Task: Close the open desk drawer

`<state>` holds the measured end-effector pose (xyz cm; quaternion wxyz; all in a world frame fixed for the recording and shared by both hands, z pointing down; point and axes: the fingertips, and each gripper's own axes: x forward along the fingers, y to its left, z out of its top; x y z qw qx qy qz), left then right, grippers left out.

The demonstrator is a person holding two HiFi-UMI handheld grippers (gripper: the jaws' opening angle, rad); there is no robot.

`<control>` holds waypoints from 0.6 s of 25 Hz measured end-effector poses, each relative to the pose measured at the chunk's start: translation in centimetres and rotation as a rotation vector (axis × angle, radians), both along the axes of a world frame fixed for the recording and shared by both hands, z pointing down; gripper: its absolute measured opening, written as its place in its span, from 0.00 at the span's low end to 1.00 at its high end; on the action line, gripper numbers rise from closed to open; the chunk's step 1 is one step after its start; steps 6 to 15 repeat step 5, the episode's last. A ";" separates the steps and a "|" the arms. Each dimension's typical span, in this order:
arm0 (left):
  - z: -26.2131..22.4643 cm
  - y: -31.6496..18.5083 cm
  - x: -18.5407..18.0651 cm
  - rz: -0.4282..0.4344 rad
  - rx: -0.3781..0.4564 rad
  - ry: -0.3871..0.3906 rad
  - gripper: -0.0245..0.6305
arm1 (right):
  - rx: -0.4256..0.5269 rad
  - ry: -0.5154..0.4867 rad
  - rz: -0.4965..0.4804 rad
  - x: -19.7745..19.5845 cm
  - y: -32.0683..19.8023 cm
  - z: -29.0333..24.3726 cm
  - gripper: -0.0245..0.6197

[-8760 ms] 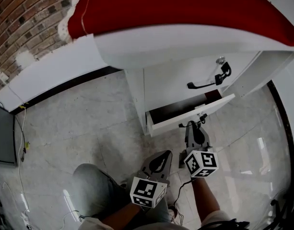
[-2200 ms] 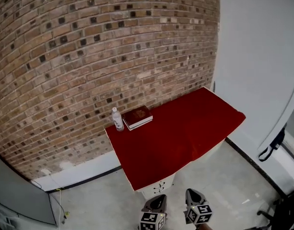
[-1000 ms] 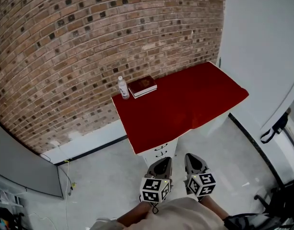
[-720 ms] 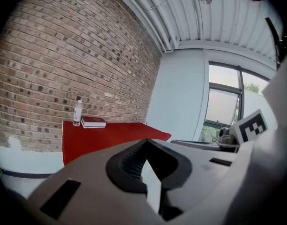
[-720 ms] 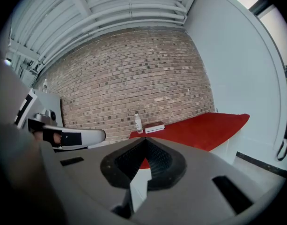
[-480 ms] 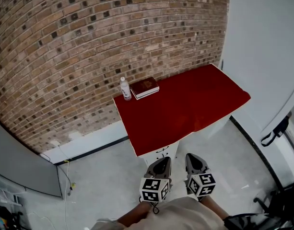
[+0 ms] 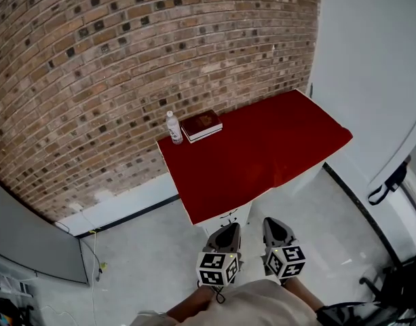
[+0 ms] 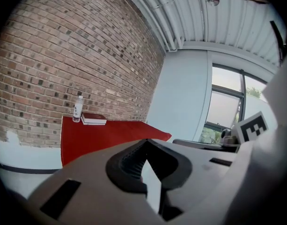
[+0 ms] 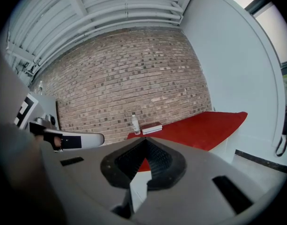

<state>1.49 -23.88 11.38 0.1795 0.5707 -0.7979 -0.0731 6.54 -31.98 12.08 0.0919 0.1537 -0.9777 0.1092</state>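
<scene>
Our left tool (image 7: pixel 227 230) and right tool (image 7: pixel 271 224) are clenched on nothing, short of the drawer (image 7: pixel 227 216) under the red-clothed worktop (image 7: pixel 262 148). If it sits ajar, we risk leaving it unshut.

I noted: plain red tablecloth (image 7: pixel 255 155) over white desk (image 7: pixel 299 178); dark red hardback book (image 7: pixel 202 123); mottled brown-and-black brick wall (image 7: pixel 126 53); pale grey floor (image 7: pixel 140 250); black-and-white square markers on left gripper (image 7: pixel 229 227), right gripper (image 7: pixel 270 221).
</scene>
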 end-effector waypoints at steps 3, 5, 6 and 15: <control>0.2 -0.1 -0.1 0.006 -0.001 -0.004 0.05 | -0.001 0.001 0.005 -0.1 -0.1 0.3 0.04; 0.3 -0.2 -0.1 0.009 -0.002 -0.011 0.05 | -0.003 0.000 0.008 -0.2 -0.2 0.5 0.04; 0.3 -0.2 -0.1 0.009 -0.002 -0.011 0.05 | -0.003 0.000 0.008 -0.2 -0.2 0.5 0.04; 0.3 -0.2 -0.1 0.009 -0.002 -0.011 0.05 | -0.003 0.000 0.008 -0.2 -0.2 0.5 0.04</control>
